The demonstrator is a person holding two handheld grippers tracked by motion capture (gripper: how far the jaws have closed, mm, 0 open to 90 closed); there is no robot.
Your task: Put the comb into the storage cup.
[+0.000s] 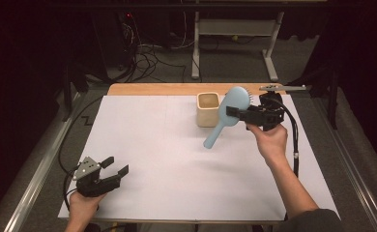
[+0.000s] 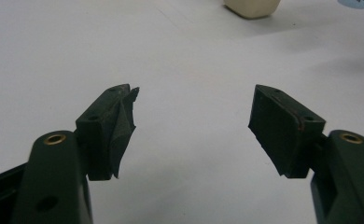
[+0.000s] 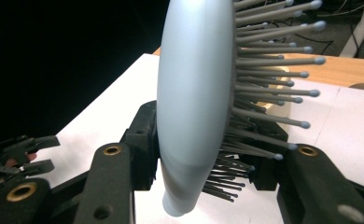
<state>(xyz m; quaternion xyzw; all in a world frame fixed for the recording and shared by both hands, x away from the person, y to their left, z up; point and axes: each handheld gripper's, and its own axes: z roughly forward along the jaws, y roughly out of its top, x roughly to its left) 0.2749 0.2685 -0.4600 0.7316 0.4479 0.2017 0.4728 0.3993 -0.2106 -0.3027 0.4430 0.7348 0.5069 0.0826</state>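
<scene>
Hairbrush: pale blue smooth plastic, oval head up-right, handle slanting down-left.
Bristles: ball-tipped pins.
Right gripper: clamped on hairbrush.
Left gripper: jaws apart, holding nothing.

The pale blue plastic hairbrush runs off the right gripper view at 12 o'clock. In the left gripper view, the cream square ceramic cup is cut off at 12 o'clock.

A white sheet covers the wooden tabletop. Behind it the grey floor carries black cables and a white desk frame. The room is dark.
</scene>
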